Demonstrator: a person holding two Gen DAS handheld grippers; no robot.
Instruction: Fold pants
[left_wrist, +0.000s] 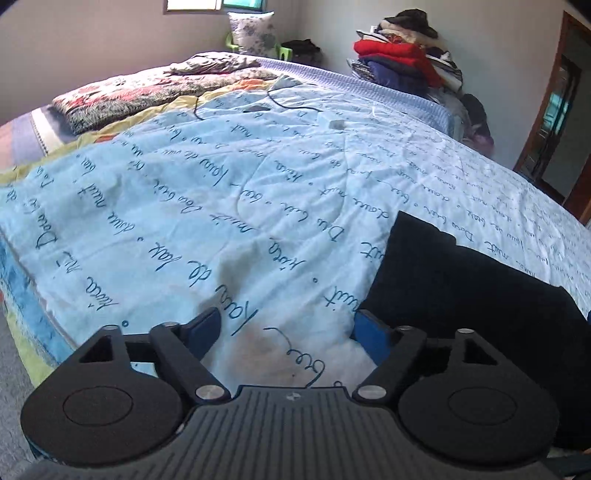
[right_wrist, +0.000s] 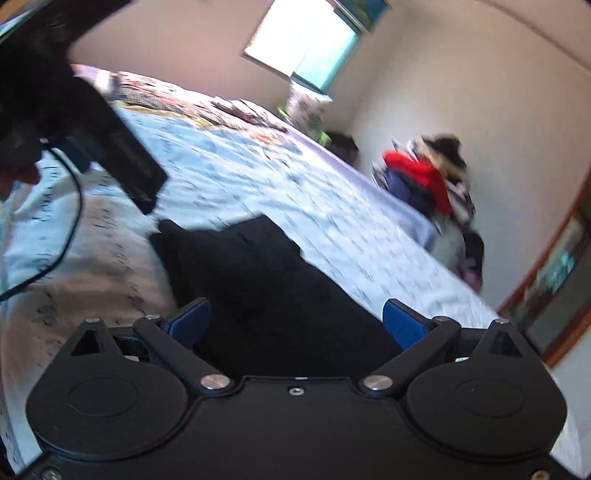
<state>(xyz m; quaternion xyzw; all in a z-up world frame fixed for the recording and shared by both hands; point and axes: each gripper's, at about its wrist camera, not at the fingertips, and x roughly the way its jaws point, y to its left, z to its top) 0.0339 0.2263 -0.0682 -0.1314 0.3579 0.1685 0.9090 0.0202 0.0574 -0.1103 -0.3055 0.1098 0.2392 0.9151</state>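
Observation:
Black pants (left_wrist: 461, 291) lie in a folded heap on the light blue quilt (left_wrist: 221, 206) near the bed's front edge. My left gripper (left_wrist: 286, 326) is open and empty, hovering over the quilt just left of the pants; its right finger is at the pants' edge. In the right wrist view the pants (right_wrist: 266, 291) lie straight ahead under my right gripper (right_wrist: 295, 319), which is open and empty above them. The left gripper's body (right_wrist: 110, 147) and its cable show at the upper left of that blurred view.
A floral blanket (left_wrist: 147, 92) and pillow lie at the bed's far side. A pile of clothes (left_wrist: 406, 59) with a red item stands by the far wall. A wooden door frame (left_wrist: 554, 122) is at the right. Small items and a cord (left_wrist: 295, 107) lie on the quilt.

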